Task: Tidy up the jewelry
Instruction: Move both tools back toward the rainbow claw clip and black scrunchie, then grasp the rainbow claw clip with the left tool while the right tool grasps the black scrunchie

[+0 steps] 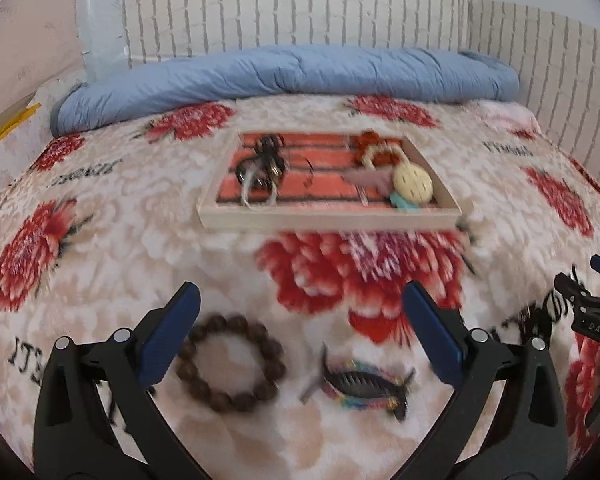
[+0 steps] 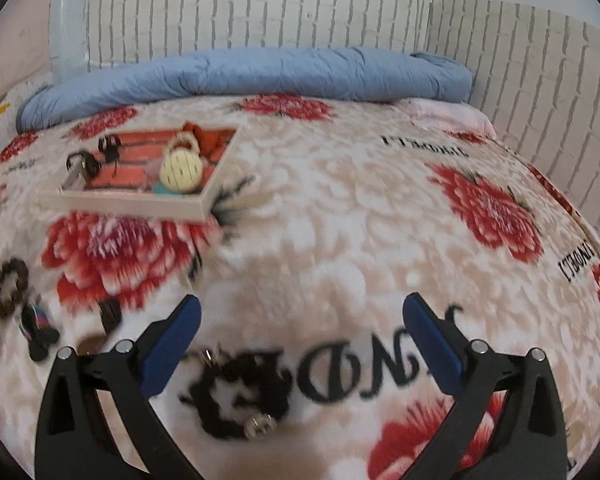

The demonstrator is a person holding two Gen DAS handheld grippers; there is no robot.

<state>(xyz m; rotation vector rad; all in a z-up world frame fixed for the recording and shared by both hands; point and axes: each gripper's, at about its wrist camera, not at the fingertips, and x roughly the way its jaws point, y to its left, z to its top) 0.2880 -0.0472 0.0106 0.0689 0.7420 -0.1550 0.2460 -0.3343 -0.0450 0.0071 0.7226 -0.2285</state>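
A wooden tray (image 1: 328, 222) with a pink striped lining sits mid-bed and holds several pieces, among them a cream round charm (image 1: 414, 184) and a black hair tie (image 1: 266, 158); it also shows in the right wrist view (image 2: 124, 204). My left gripper (image 1: 300, 328) is open and empty above a brown bead bracelet (image 1: 230, 364) and a black fish-shaped hair clip (image 1: 364, 386). My right gripper (image 2: 300, 336) is open and empty above a black fuzzy scrunchie with a silver charm (image 2: 240, 400). The bracelet (image 2: 10, 288) and clip (image 2: 38, 330) lie at its far left.
A floral fleece blanket (image 2: 340, 220) covers the bed. A rolled blue quilt (image 1: 284, 76) lies along the back by a brick-pattern wall. A small dark brown piece (image 2: 110, 314) lies left of my right gripper. The right gripper's body (image 1: 592, 312) shows at the right edge.
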